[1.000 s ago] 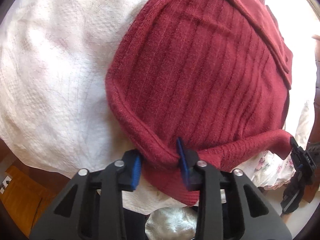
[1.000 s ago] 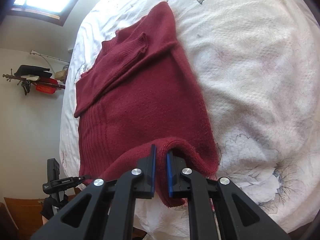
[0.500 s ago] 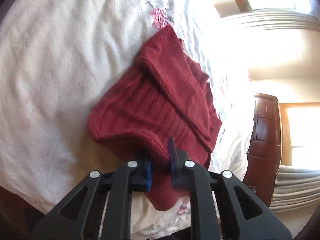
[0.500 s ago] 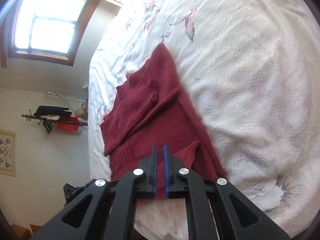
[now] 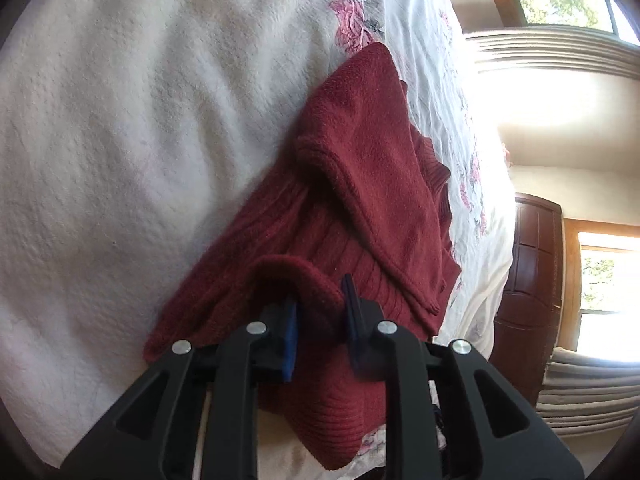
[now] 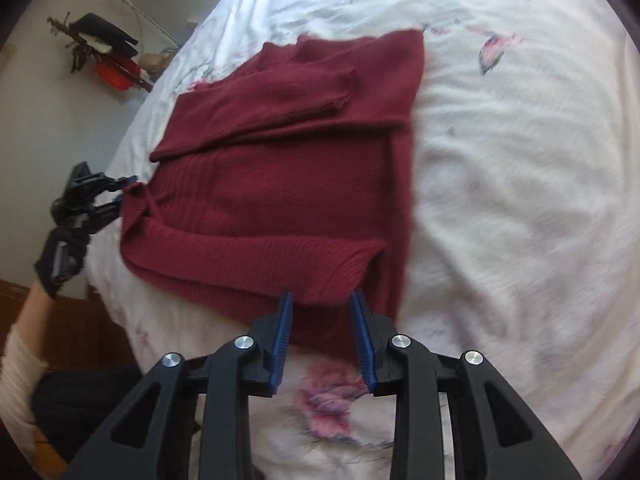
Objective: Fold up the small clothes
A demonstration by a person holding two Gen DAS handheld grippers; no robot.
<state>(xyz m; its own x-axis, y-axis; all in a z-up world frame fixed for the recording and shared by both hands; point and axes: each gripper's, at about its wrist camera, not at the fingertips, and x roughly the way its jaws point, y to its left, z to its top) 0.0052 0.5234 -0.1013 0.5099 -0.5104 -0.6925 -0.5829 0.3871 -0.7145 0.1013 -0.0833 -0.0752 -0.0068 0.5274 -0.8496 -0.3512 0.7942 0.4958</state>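
Observation:
A dark red knitted sweater (image 5: 360, 184) (image 6: 280, 184) lies on the white bedspread (image 6: 520, 200), sleeves folded across its chest. Its ribbed hem (image 6: 260, 256) is turned up over the lower body. In the left wrist view my left gripper (image 5: 320, 308) is shut on a thick fold of that hem at the sweater's left corner. The right wrist view shows the same left gripper (image 6: 120, 192) at the far left, the hem corner at its tips. My right gripper (image 6: 322, 312) stands open, its blue pads either side of the hem's right corner, which rests on the sweater.
The bedspread (image 5: 120, 120) has pink flower prints and spreads wide on both sides. A gloved hand (image 6: 60, 256) and pale sleeve (image 6: 20, 360) hold the left gripper. A dark wooden door (image 5: 528, 280) and a coat rack (image 6: 104, 48) stand beyond the bed.
Both grippers carried the hem up and forward over the sweater's body. The right gripper has since opened and let the hem go; the left still pinches its corner.

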